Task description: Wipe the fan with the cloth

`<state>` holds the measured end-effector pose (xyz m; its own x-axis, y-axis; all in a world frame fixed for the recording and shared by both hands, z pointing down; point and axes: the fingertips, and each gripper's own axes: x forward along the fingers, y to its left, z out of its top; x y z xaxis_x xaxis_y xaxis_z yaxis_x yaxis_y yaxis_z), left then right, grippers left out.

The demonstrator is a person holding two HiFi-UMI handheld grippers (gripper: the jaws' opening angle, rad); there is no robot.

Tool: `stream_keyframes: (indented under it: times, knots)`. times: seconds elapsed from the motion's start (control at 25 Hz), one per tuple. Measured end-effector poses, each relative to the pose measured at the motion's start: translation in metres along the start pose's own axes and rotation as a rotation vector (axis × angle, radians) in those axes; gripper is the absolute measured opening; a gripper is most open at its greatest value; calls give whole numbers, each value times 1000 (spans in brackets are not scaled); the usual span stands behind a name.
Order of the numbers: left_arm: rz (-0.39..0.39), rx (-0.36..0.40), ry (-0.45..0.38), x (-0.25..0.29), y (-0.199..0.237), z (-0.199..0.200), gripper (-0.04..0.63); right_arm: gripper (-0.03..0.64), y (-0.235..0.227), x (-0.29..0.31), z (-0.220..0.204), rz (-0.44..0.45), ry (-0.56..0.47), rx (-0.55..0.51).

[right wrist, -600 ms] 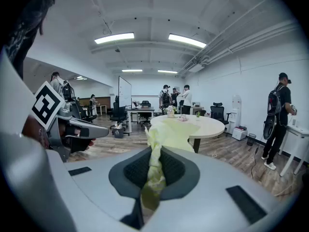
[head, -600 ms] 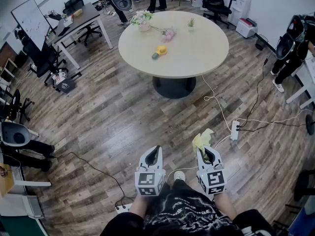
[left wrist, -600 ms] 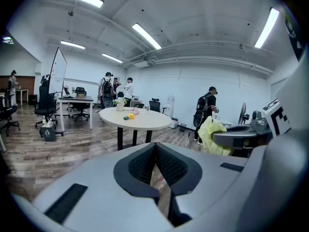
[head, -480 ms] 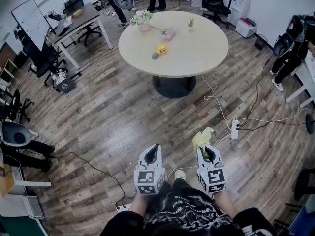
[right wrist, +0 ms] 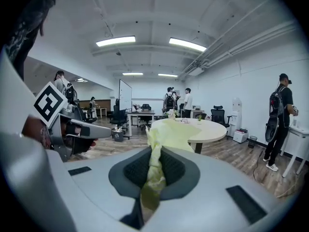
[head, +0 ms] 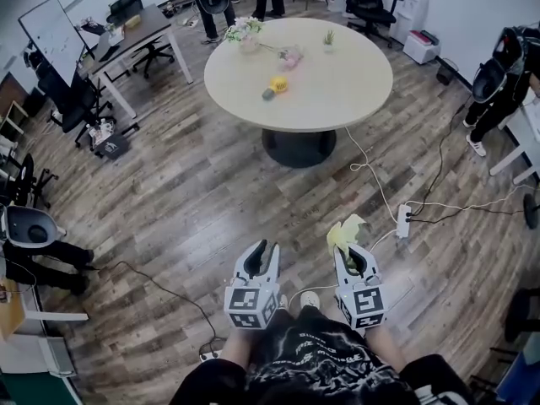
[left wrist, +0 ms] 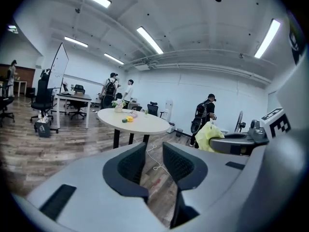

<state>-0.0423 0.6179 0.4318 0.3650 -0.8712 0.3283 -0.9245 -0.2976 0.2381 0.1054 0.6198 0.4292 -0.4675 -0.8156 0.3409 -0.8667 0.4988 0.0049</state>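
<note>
A small yellow fan (head: 276,84) with a green handle lies on the round beige table (head: 337,91), far ahead of both grippers; in the left gripper view the fan (left wrist: 128,120) is a small speck. My right gripper (head: 350,256) is shut on a pale yellow cloth (head: 346,231), which sticks up from between its pads (right wrist: 169,166). The cloth (right wrist: 161,134) hides part of the table in the right gripper view. My left gripper (head: 263,253) is held beside it over the wooden floor. Its jaws stand a narrow gap apart with nothing between them (left wrist: 154,151).
White cables and a power strip (head: 402,223) lie on the floor between me and the table's dark pedestal (head: 299,148). A flower pot (head: 242,34) and a pink object (head: 290,57) share the tabletop. A desk (head: 135,36), office chairs and standing people ring the room.
The left gripper has drifted slightly left and its jaws have parted a little. The right gripper keeps its hold on the cloth, about where it was.
</note>
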Motion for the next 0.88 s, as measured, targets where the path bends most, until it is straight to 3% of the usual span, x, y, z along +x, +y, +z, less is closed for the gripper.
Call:
stream_keyframes:
  times: [0.08,0.2,0.44,0.88]
  knots:
    - [-48,-5,10,1,0,0,232,32,4,4,3,-2,-8,9]
    - [-84,13,23,2,3,2,332,32,5,10,8,-15,-15,16]
    - [-125,58,13,-2,24,13,344,32,15,22,14,-76,-20,27]
    - [-164,39,41,2,65,21,354,32,36,41,25,-134,-31,44]
